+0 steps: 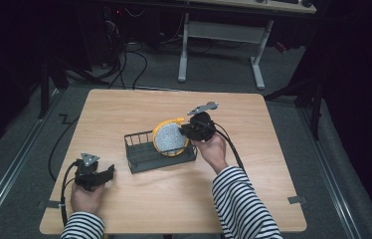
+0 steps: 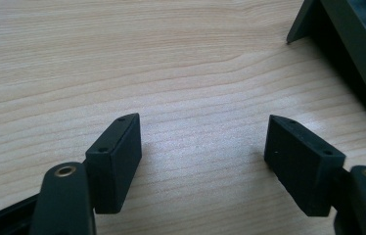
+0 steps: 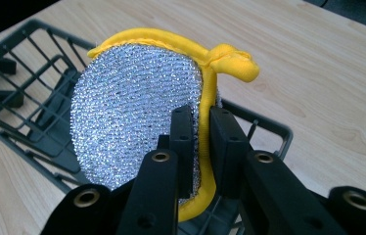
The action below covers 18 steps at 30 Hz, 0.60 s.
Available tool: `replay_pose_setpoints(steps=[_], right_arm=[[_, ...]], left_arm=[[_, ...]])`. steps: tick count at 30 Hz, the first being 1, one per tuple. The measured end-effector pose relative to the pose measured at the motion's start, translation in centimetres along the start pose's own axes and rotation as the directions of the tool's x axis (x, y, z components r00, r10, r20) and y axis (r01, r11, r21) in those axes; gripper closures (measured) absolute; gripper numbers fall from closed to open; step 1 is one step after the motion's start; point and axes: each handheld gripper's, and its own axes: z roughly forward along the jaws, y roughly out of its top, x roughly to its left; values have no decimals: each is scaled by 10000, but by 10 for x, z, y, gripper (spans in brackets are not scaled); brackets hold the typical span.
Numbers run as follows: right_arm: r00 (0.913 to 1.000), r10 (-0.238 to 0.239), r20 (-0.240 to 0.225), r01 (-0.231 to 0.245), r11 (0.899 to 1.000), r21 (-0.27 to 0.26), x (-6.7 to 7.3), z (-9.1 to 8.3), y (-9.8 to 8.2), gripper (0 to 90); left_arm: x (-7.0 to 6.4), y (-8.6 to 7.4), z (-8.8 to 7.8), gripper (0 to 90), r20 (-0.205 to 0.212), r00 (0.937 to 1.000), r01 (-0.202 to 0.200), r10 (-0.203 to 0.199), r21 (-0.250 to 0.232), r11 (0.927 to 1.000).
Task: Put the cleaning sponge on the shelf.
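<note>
A: What is the right gripper (image 3: 199,142) doing?

B: Its jaws are clenched on the yellow rim of the scrubbing pad (image 3: 132,112), near the pad's lower edge. The pad stands on edge at the right end of the wire basket (image 1: 146,152), part inside it, part above the rim.

A: And the other one?

B: The left gripper (image 1: 105,174) sits on the bench (image 1: 139,107) well to the left of the basket, jaws released with bare wood between them.

A: What could go wrong from here?

B: I'd judge the grip is thin: only the soft piping is pinched, so the pad could twist or sag out of it if swung fast. The pad's mesh face could also catch on the basket's wires, and the light basket might then lift or slide, since nothing holds it down.

A: What is the pad made of?

B: It is a round disc with a silvery, glittery knitted mesh face, rough-looking, edged in smooth yellow fabric tubing. A knotted loop (image 3: 232,61) sits at the top, on the side away from the basket's middle.

A: And the basket?

B: It is a dark grey, rectangular grid of thin rigid bars with open gaps. The bench is pale wood grain, smooth and matte.
</note>
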Motion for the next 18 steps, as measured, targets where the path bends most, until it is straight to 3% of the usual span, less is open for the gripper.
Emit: replay_pose_setpoints(steps=[5,8,12,18], right_arm=[[10000,35,-35,-35,10000,59,1,-1,-3,785],[9997,225,-135,-224,9997,118,0,-2,-3,629],[9995,311,38,-310,9993,-185,1,-9,-4,507],[9987,481,142,-473,9975,-525,-5,-27,-9,479]], left_arm=[[0,0,0,305,1,10000,2,-2,1,10000],[0,0,0,305,0,10000,3,-3,0,10000],[0,0,0,305,1,10000,2,-2,0,10000],[0,0,0,305,1,10000,3,-3,0,10000]])
